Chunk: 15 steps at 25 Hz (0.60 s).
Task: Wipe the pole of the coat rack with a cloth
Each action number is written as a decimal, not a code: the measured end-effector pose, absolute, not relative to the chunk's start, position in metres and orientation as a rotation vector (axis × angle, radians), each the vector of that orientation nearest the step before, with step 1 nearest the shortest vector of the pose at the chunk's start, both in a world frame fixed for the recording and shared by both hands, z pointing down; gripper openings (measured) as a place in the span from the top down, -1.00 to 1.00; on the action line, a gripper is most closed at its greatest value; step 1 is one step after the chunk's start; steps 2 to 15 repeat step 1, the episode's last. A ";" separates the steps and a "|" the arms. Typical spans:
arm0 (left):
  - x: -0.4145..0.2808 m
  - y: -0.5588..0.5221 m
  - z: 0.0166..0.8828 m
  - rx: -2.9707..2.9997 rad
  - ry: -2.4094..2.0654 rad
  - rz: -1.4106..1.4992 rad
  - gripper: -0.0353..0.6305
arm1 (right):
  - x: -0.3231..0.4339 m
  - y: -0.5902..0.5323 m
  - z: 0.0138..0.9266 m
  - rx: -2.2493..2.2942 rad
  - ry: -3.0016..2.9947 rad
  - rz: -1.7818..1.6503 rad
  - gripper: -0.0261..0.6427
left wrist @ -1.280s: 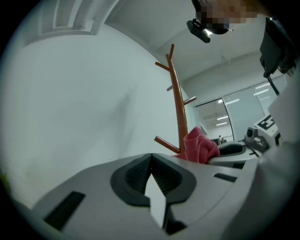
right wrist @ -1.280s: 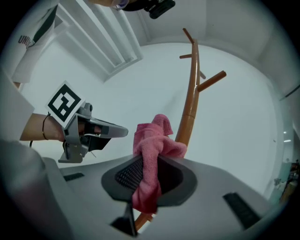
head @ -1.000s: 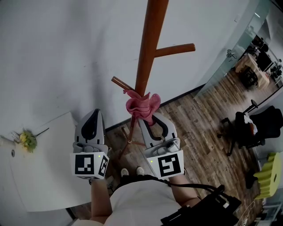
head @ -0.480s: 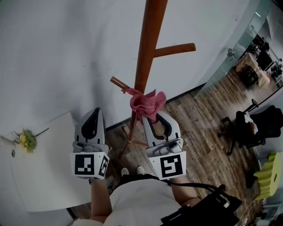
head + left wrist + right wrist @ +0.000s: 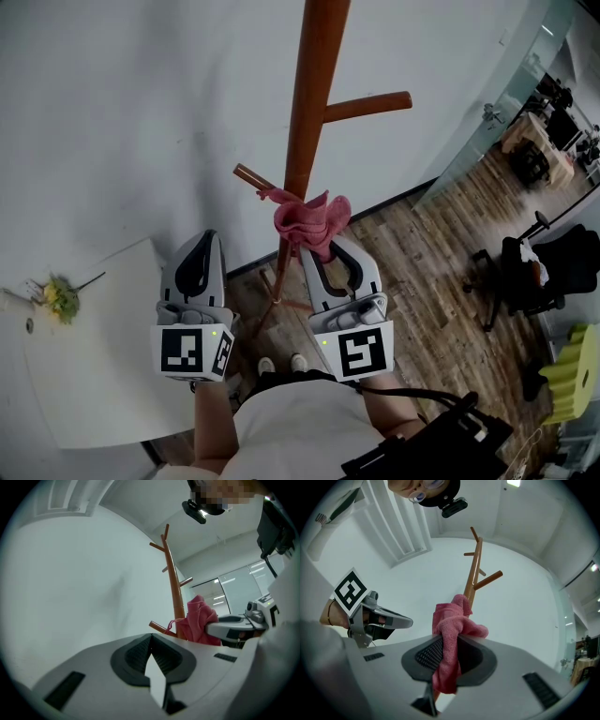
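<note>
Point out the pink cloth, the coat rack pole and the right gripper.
pink cloth [image 5: 309, 221]: head view, its bunched middle.
coat rack pole [image 5: 316, 66]: head view, bare shaft above the side peg.
right gripper [image 5: 323, 250]: head view, between the tips of its jaws.

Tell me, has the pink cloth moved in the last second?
Yes, slightly. The cloth, pinched in the right hand-held gripper, has slid a little rightward across the pole, staying just below the short peg.
</note>
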<state>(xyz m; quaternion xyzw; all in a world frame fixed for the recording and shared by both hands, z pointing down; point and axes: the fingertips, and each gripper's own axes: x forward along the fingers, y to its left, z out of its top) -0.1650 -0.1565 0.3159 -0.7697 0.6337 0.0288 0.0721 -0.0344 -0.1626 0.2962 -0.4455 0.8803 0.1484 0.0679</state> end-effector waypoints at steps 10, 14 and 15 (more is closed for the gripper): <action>-0.164 -0.157 0.316 -2.315 1.904 0.086 0.86 | -0.034 -0.163 0.296 -1.342 2.652 0.445 0.68; -0.164 -0.157 0.316 -2.315 1.904 0.086 0.86 | -0.034 -0.163 0.296 -1.342 2.652 0.445 0.68; -0.164 -0.157 0.316 -2.315 1.904 0.086 0.86 | -0.034 -0.163 0.296 -1.342 2.652 0.445 0.68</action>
